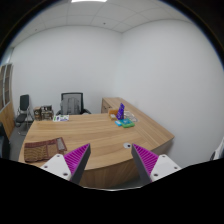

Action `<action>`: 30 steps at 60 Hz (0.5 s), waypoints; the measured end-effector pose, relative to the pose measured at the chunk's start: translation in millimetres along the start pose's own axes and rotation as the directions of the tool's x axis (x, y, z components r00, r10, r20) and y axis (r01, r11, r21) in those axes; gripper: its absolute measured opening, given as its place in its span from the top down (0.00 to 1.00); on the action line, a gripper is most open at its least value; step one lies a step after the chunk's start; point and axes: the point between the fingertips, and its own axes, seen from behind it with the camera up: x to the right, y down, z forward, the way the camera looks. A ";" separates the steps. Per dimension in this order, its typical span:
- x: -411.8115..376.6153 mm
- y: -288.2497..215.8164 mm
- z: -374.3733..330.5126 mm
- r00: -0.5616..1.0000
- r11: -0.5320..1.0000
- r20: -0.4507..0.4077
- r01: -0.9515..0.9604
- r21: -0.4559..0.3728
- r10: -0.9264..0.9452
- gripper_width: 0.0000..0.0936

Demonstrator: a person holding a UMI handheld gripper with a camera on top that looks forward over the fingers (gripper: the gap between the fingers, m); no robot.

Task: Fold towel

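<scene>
Tongs (110, 160) open, nothing btwn them, held well above and short of the wooden counter (95, 130). Brownish patterned cloth at counter's near-left corner, prob. the towel (42, 150): looks soft, light, floppy; best pinched at a corner or hem. Partly cut off, folds unclear. Items at far edge too small to ID.

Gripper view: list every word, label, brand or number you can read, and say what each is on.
No readable text.
The purple bottle may have a label, too small to tell.
The towel on the desk shows only a pattern, no lettering.
The claw, open, shows no marking.
</scene>
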 end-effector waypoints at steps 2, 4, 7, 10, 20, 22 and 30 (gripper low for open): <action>0.5 1.7 0.1 1.000 1.000 -0.002 -0.002 -0.002 0.002 0.08; 1.7 4.4 0.1 1.000 1.000 -0.005 -0.001 -0.004 0.001 0.09; 5.5 10.5 -2.5 1.000 1.000 -0.011 0.001 -0.013 -0.001 0.09; 8.5 21.3 -5.8 1.000 1.000 -0.011 0.003 -0.022 -0.003 0.09; -3.9 71.1 -16.4 1.000 0.996 0.015 0.010 -0.083 -0.008 0.09; -12.3 82.9 -18.1 1.000 0.995 0.027 0.011 -0.100 -0.008 0.08; -58.7 132.0 -23.1 0.995 0.984 0.103 0.025 -0.174 -0.007 0.09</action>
